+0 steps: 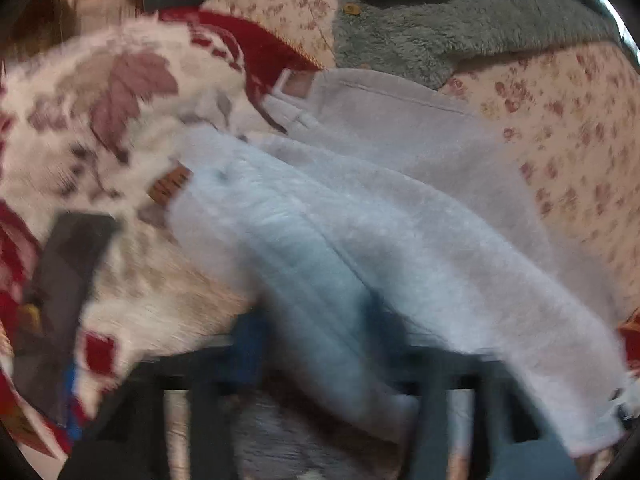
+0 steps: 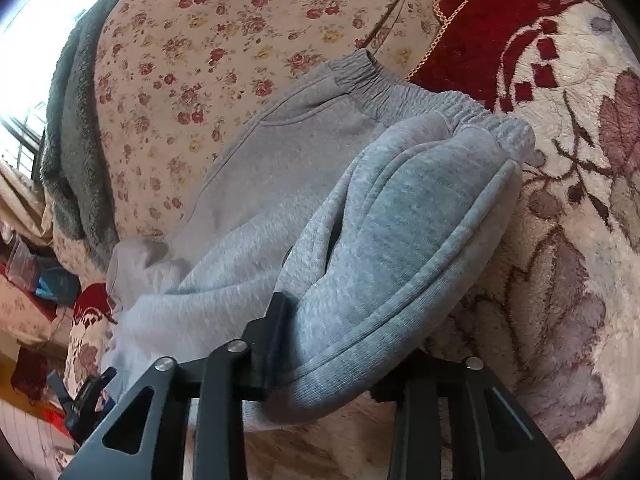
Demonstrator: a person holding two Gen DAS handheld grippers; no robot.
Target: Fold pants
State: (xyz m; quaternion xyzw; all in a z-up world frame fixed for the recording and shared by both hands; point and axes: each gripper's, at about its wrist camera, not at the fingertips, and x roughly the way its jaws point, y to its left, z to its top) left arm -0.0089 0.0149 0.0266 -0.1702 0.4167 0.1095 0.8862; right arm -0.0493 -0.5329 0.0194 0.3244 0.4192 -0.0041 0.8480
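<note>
Your right gripper (image 2: 320, 344) clamps the grey pants (image 2: 280, 184) at a folded leg, pants draped over the floral quilt (image 2: 208, 40), grey fleece blanket (image 2: 76, 128) beyond, red-and-cream rug (image 2: 560, 184) beside them, your left gripper (image 1: 320, 360) blurred, its grip impossible to tell

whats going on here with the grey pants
A person with a handheld gripper in each hand is folding grey pants on a floral blanket. The right gripper has its jaws around a bunched fold of the pants, near the waistband. The left view is motion-blurred; pants fabric drapes over the left gripper, but its grip is unclear. The fold is not yet flat.
</note>
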